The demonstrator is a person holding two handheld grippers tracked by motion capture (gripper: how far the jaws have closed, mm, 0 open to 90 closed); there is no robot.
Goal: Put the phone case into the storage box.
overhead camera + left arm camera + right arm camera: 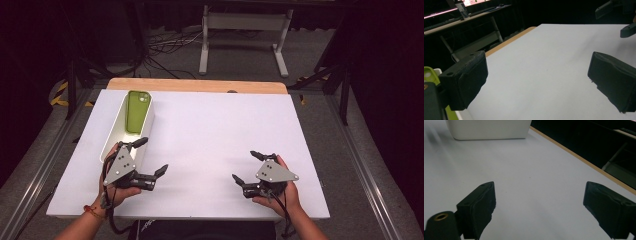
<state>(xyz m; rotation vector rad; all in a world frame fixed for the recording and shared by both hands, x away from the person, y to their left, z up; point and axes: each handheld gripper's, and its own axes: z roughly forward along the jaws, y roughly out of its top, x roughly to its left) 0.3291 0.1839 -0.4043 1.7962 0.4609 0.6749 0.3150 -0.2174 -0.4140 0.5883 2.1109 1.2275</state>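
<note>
At the far left of the white bench (pixel 210 130) stands a long white bin (pixel 112 134), set lengthwise from front to back, with a green phone case (pixel 137 111) lying in its far half, camera cutout toward the back edge. Just beside the bin's near end, the left gripper (pixel 151 156) rests in the person's left hand (pixel 117 185); its fingers (pixel 464 80) are spread wide apart and grasp nothing, one of them reaching close alongside the bin wall (whether it touches the wall cannot be told). In the left gripper view a corner of the green case peeks in at the lower left edge behind that finger.

Bare bench top lies between the two hands. Toward the right front, well apart from the bin, the right gripper (pixel 246 165) is held in the right hand (pixel 285 192), its fingers (pixel 477 207) likewise released and wide, with only bench surface between them. The right gripper view looks across to the bin's white wall.
</note>
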